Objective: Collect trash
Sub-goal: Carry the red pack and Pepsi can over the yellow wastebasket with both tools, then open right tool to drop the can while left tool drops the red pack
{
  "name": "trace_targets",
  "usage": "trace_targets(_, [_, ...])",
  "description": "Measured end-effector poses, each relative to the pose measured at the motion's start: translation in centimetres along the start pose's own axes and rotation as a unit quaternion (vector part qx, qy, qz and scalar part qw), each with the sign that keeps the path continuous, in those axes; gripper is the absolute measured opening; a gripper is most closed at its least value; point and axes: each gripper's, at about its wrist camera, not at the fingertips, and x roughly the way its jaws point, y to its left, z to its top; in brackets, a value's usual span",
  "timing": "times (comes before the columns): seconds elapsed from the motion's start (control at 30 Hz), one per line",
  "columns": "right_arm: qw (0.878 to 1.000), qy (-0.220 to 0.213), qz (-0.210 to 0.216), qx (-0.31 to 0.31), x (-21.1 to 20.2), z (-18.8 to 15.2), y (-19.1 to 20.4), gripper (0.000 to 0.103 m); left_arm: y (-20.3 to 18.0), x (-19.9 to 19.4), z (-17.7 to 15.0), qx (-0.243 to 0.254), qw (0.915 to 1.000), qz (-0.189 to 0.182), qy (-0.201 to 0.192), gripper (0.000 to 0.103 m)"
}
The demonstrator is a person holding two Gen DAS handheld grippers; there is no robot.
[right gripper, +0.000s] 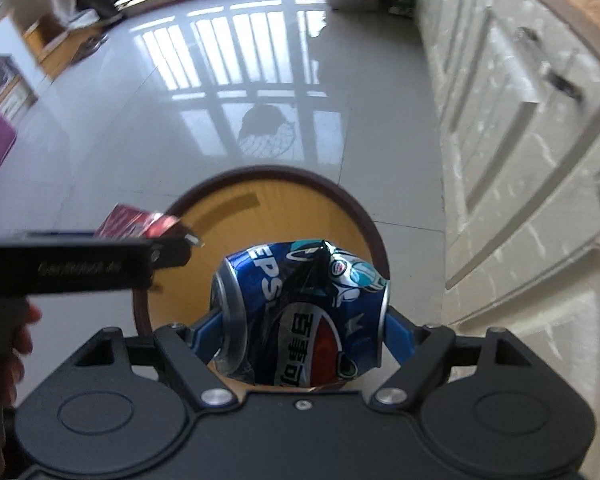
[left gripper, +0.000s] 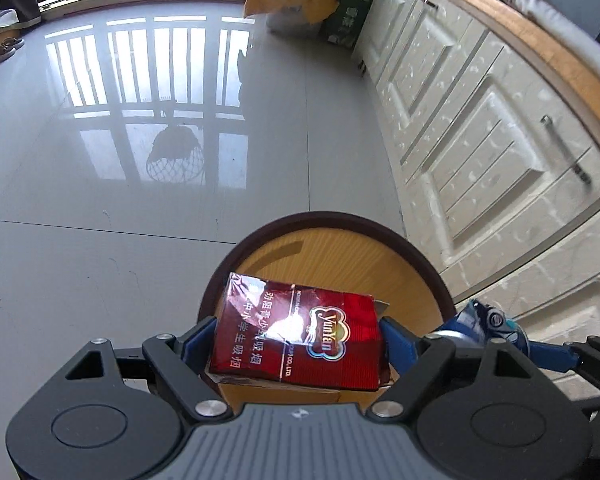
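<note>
The left gripper (left gripper: 298,338) is clamped on one red cigarette pack (left gripper: 300,332), its two blue fingers (left gripper: 198,340) pressing the pack's short ends; the pack is a rectangular box in glossy, crinkled film with gold lettering and a torn flap at its right end. The right gripper (right gripper: 300,320) is clamped on one crushed blue soda can (right gripper: 304,316), a dented aluminium cylinder lying crosswise with its silver rims against the two blue fingers (right gripper: 398,334). Both pieces of trash hang over one round bin (left gripper: 332,220) just beyond and below them, open at the top, with a dark brown rim and a smooth yellowish wood-look inside. In the right wrist view the other gripper's black arm reaches in from the left, the red pack showing past it. The bin stands on a glossy pale grey tiled floor (left gripper: 100,200) reflecting window bars. Along the right runs a row of cream cabinets (left gripper: 480,140) with raised panels, a mottled surface and metal bar handles, under a curved wood-toned edge.
</note>
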Motion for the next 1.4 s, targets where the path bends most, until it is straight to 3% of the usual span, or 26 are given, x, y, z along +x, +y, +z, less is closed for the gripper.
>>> trace_targets(0.13, [1.0,0.016,0.02,0.01,2.2,-0.1,-0.2,0.082,-0.6,1.9,0.1,0.007,1.0,-0.002,0.001,0.085])
trace_targets(0.63, [0.997,0.038,0.051,-0.041,6.1,-1.8,1.5,0.085,0.5,4.9,0.2,-0.023,0.9994,-0.022,0.011,0.085])
trace_targets(0.77, [0.998,0.045,0.041,-0.029,6.5,-1.5,1.2,0.099,0.9,5.4,-0.2,-0.025,0.9992,-0.025,0.02,0.085])
trace_targets(1.27, [0.998,0.053,0.016,-0.014,5.0,-2.1,-0.1,0.099,0.8,6.1,-2.2,-0.006,0.9969,-0.037,0.07,0.086])
trace_targets(1.4, [0.998,0.054,0.013,-0.018,4.5,-2.2,-0.4,0.099,0.6,5.9,-2.5,0.0,0.9967,-0.036,0.073,0.091])
